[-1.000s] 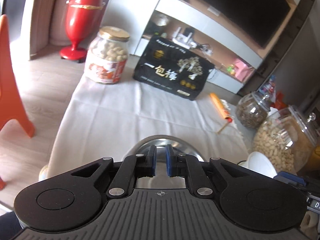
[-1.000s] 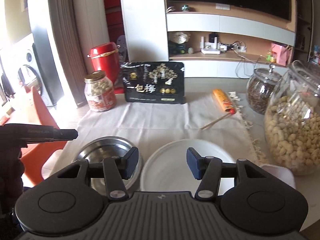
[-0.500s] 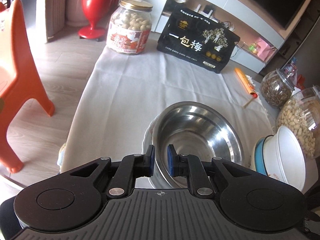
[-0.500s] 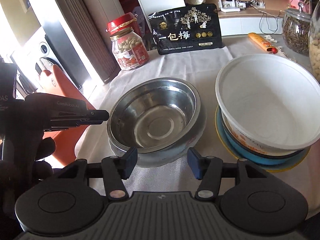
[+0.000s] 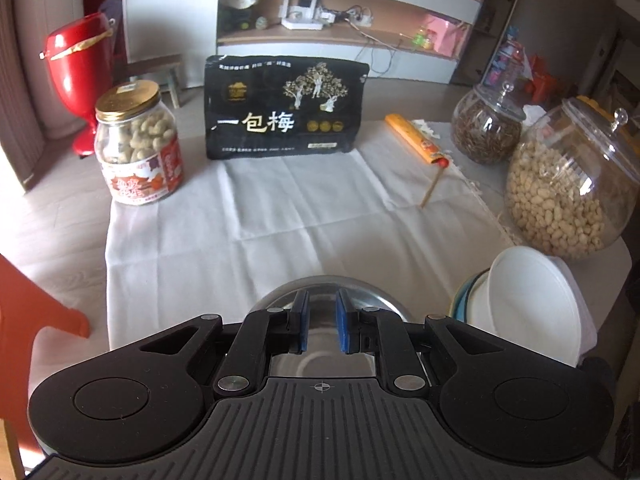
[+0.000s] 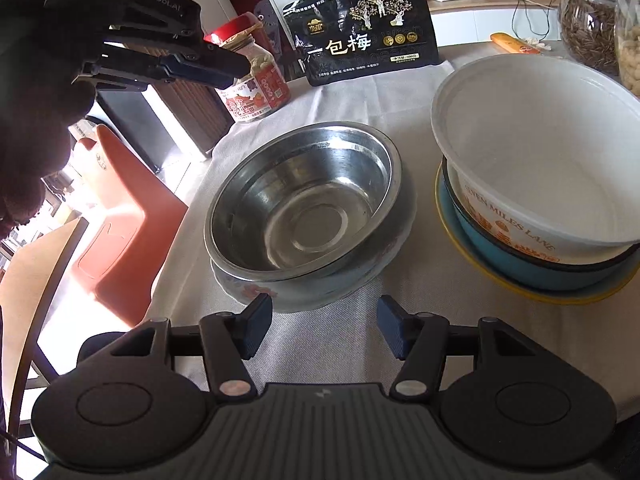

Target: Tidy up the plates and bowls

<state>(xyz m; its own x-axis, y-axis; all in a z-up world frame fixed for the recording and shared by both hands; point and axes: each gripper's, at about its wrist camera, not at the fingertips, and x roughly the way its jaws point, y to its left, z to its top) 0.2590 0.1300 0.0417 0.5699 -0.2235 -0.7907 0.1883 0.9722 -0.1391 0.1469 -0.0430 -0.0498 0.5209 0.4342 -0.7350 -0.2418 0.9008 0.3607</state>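
A steel bowl (image 6: 304, 200) sits nested in a patterned ceramic bowl (image 6: 320, 292) on the white cloth. To its right a white bowl (image 6: 536, 152) rests in a blue bowl (image 6: 520, 256) on a yellow-rimmed plate (image 6: 480, 264). My right gripper (image 6: 324, 320) is open just short of the ceramic bowl's near side, nothing between its fingers. My left gripper (image 6: 244, 66) hangs in the air up and left of the steel bowl. In the left wrist view the left gripper (image 5: 320, 320) is over the steel bowl (image 5: 320, 284), jaws almost together and just beginning to part, holding nothing.
At the far edge of the cloth (image 5: 280, 220) stand a peanut jar (image 5: 138, 144) and a black bag (image 5: 284, 108). An orange packet (image 5: 416, 140) and two glass jars (image 5: 486, 128) (image 5: 572, 188) are on the right. An orange chair (image 6: 116, 232) is left of the table.
The left gripper has risen and drawn back from above the steel bowl, and its view has levelled. The right gripper has come down and now faces the steel bowl.
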